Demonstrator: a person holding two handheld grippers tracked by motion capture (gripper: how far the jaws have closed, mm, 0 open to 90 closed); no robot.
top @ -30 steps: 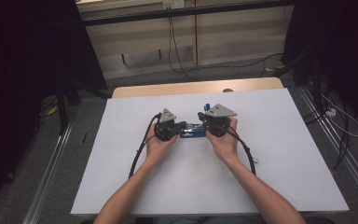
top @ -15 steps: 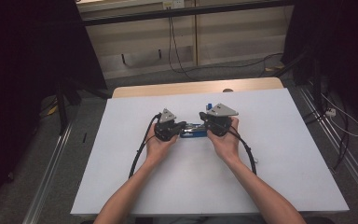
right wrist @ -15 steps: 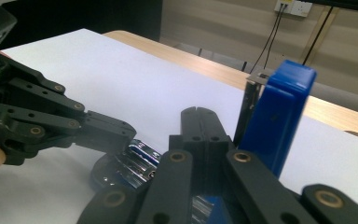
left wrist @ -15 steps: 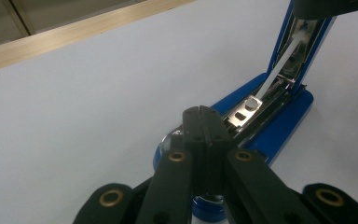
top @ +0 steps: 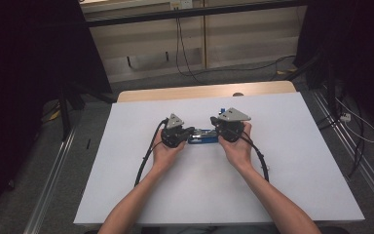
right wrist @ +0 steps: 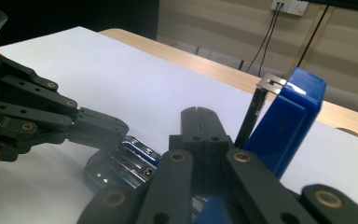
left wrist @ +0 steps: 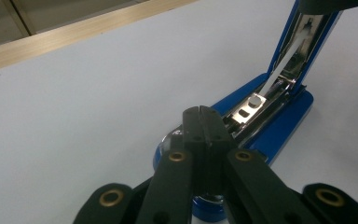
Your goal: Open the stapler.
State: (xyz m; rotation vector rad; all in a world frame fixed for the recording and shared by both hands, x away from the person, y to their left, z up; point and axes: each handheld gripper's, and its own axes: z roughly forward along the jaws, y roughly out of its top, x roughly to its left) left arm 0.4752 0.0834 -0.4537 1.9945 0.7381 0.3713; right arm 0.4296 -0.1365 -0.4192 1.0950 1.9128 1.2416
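A blue stapler [top: 202, 138] lies on the white table between my two grippers. Its blue lid [right wrist: 289, 119] is swung up, and the chrome magazine [left wrist: 256, 105] lies bare over the blue base [left wrist: 279, 130]. My left gripper [top: 190, 131] is shut, and its joined jaws [left wrist: 203, 114] rest over the stapler's front end with nothing between them. My right gripper [top: 217, 130] is shut too. Its jaws [right wrist: 199, 114] stand just beside the raised lid, at the hinge end. In the right gripper view the left gripper [right wrist: 100, 128] comes in from the left, onto the chrome front [right wrist: 137, 151].
The white table top [top: 126, 185] has open room on all sides of the stapler. A wooden strip [top: 199, 91] runs along its far edge. Black cables [top: 146, 158] trail from both grippers toward the person. Dark stands and floor cables [top: 350, 122] surround the table.
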